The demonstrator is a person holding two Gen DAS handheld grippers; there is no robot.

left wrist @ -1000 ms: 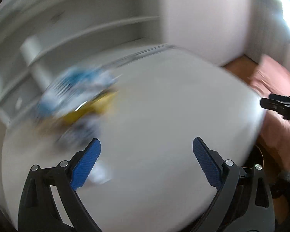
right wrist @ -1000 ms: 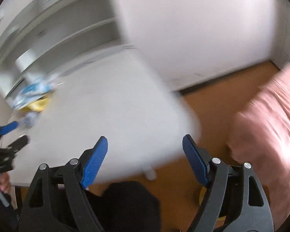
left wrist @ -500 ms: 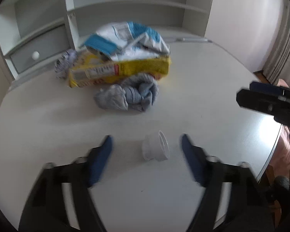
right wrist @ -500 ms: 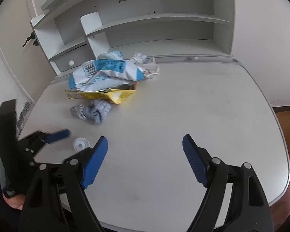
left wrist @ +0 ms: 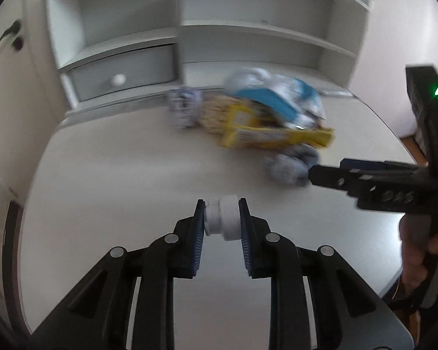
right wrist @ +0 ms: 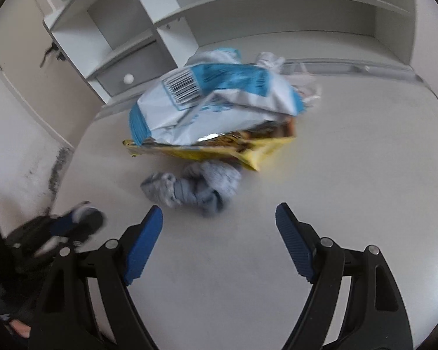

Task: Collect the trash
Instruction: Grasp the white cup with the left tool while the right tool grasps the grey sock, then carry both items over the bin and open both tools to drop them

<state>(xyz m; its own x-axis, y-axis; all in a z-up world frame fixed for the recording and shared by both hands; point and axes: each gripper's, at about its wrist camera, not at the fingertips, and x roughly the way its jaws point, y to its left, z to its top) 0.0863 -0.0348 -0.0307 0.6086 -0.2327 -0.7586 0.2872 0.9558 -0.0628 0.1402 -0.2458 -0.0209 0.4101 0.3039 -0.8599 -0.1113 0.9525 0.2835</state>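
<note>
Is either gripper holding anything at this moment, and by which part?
The left gripper is shut on the small white cap, one pad pressed to each of its two ends. The right gripper is open and holds nothing.

Bare bench (right wrist: 350, 175) from 12 to 3 o'clock of the right tongs (right wrist: 219, 218), easy pass there. Straight ahead at 12 the grey cloth wad (right wrist: 198, 186) blocks, with the yellow wrapper (right wrist: 248, 148) and blue-white bag (right wrist: 213, 102) piled behind it. The shelf unit (right wrist: 166, 38) walls off the far edge.
</note>
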